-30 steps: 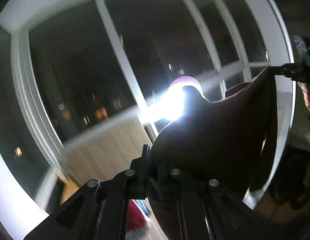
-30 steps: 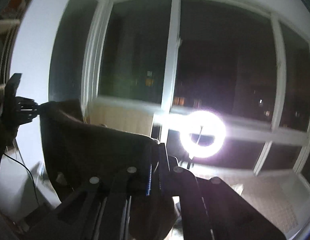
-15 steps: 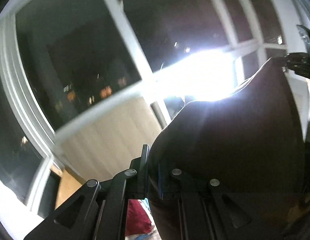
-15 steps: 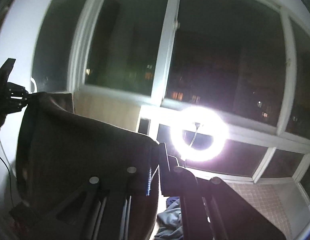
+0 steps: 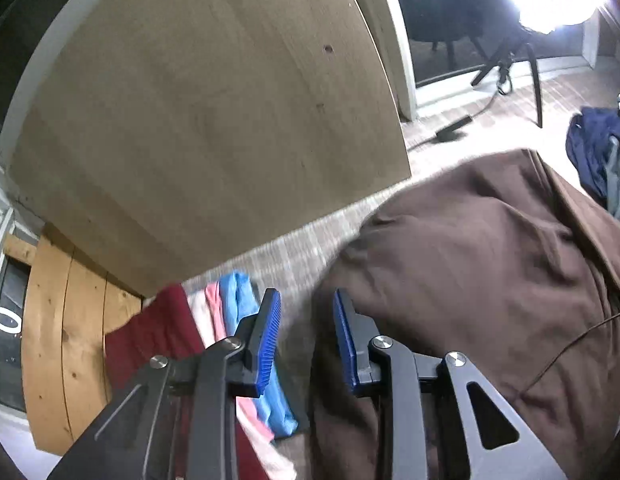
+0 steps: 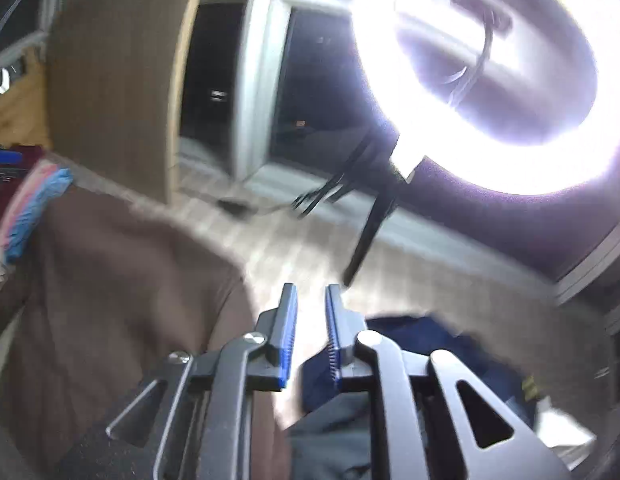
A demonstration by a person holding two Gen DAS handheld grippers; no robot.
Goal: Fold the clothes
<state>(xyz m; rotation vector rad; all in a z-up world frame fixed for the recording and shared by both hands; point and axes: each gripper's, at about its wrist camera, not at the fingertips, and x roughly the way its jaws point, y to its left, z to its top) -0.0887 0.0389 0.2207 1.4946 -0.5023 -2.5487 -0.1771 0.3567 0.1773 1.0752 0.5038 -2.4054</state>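
A brown garment (image 5: 477, 280) lies spread and rumpled on the pale surface (image 5: 294, 252). My left gripper (image 5: 306, 340) hangs over its left edge, jaws open and empty. The right wrist view shows the same brown garment (image 6: 106, 300) at lower left. My right gripper (image 6: 310, 328) is just past its right edge, jaws slightly apart with nothing between them. The right view is motion-blurred.
A stack of folded red, pink and blue clothes (image 5: 230, 340) lies left of the brown garment. A dark blue garment (image 5: 593, 152) sits at right, and appears under my right gripper (image 6: 421, 340). A wooden panel (image 5: 206, 112) stands behind. A ring light (image 6: 501, 76) on a stand glares.
Both grippers held the brown garment up against the windows earlier. Now they have swung down, let go, and the garment lies on the surface.
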